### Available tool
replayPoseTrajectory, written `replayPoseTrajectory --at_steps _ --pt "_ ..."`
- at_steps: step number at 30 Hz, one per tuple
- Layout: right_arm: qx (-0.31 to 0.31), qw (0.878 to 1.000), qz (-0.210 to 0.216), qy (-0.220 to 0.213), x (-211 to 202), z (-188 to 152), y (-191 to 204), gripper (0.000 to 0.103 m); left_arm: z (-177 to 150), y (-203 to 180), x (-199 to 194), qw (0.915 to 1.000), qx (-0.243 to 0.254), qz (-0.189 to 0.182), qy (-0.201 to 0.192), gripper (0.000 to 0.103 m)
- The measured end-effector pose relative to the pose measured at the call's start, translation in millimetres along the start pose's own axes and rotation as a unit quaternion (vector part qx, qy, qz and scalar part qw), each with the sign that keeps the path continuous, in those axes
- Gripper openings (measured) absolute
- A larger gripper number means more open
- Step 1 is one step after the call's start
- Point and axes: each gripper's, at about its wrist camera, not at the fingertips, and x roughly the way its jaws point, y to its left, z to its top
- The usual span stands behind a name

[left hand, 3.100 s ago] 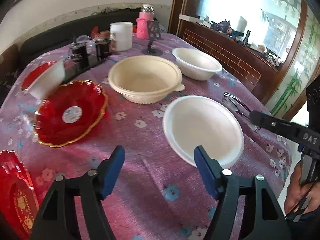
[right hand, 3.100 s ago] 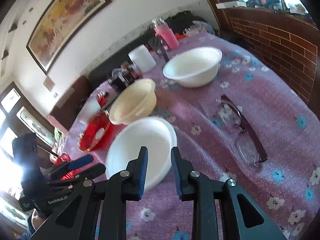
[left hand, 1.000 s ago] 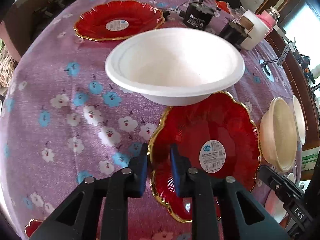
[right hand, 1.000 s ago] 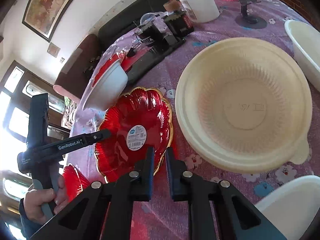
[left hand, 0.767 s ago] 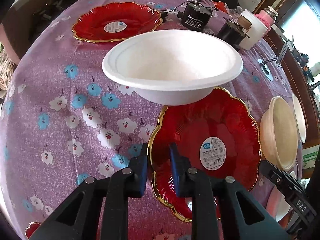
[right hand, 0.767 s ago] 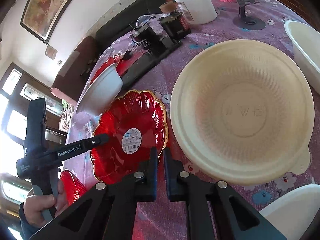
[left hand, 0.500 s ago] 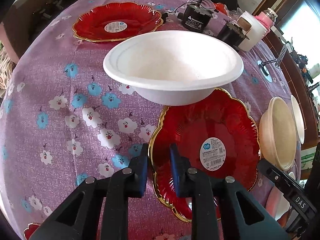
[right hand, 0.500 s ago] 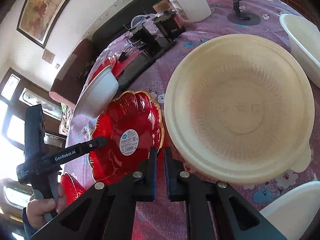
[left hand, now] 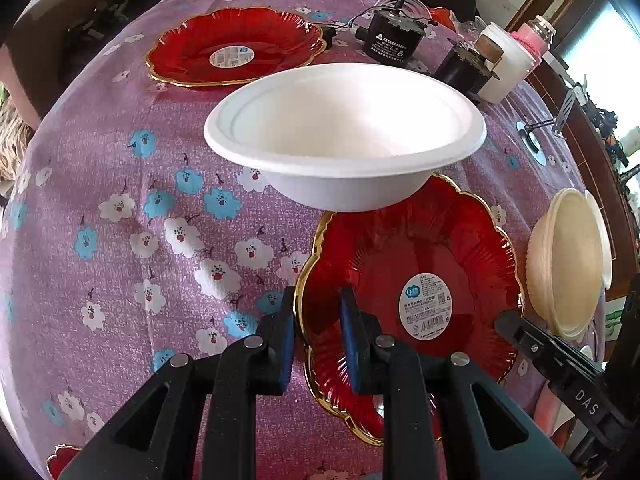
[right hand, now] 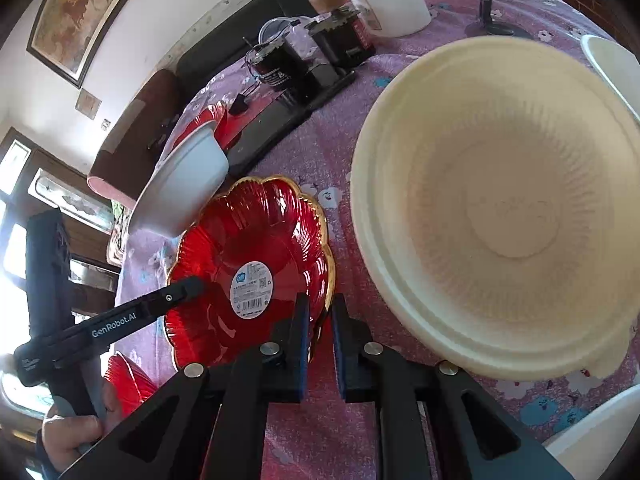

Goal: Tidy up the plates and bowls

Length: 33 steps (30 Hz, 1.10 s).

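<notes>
1. Left gripper (left hand: 318, 334) is clamped on the near-left rim of the scalloped red glass-like plate with gold edging (left hand: 408, 296), one blue-padded finger on each side of the rim.
2. Right gripper (right hand: 320, 330) pinches the opposite rim of that same plate (right hand: 248, 276), its jaws nearly together with the gold edge between them.
3. This plate lies on the purple flowered tablecloth (left hand: 120, 184), ribbed and glossy, holding nothing but a round white barcode sticker (left hand: 426, 306) at its centre.
4. Just beyond it, a smooth white foam bowl (left hand: 344, 136) stands empty; its base seems to overlap the plate's far edge, though contact is hard to judge.
5. A second red scalloped plate (left hand: 236, 50) lies further away on the left, also empty apart from its sticker.
6. To the right, a large cream ribbed plastic bowl (right hand: 500, 208) sits empty, close beside the held plate.
</notes>
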Motion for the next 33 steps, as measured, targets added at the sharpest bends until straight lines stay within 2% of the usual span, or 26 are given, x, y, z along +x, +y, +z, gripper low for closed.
replayPoseTrajectory --at_steps 4,13,20,26,33 --pt "0.004 1.000 0.012 -0.012 -7 -4 -3 0.011 -5 -4 -4 1.0000 0.004 -0.007 0.001 0.019" --pt "-0.015 0.998 0.033 -0.046 -52 -22 -1 0.011 -29 -20 -46 0.9984 0.027 -0.030 -0.041 0.019" --pt "-0.016 0.996 0.059 -0.067 -81 -40 -4 0.011 -51 -31 -68 0.9962 0.041 -0.033 -0.069 0.019" --pt "-0.029 0.994 0.078 -0.073 -94 -55 6 0.011 -75 -23 -88 0.9941 0.039 -0.031 -0.096 0.019" --pt "-0.068 0.990 0.098 -0.073 -103 -79 38 0.011 -109 3 -125 0.9887 0.028 -0.025 -0.145 0.020"
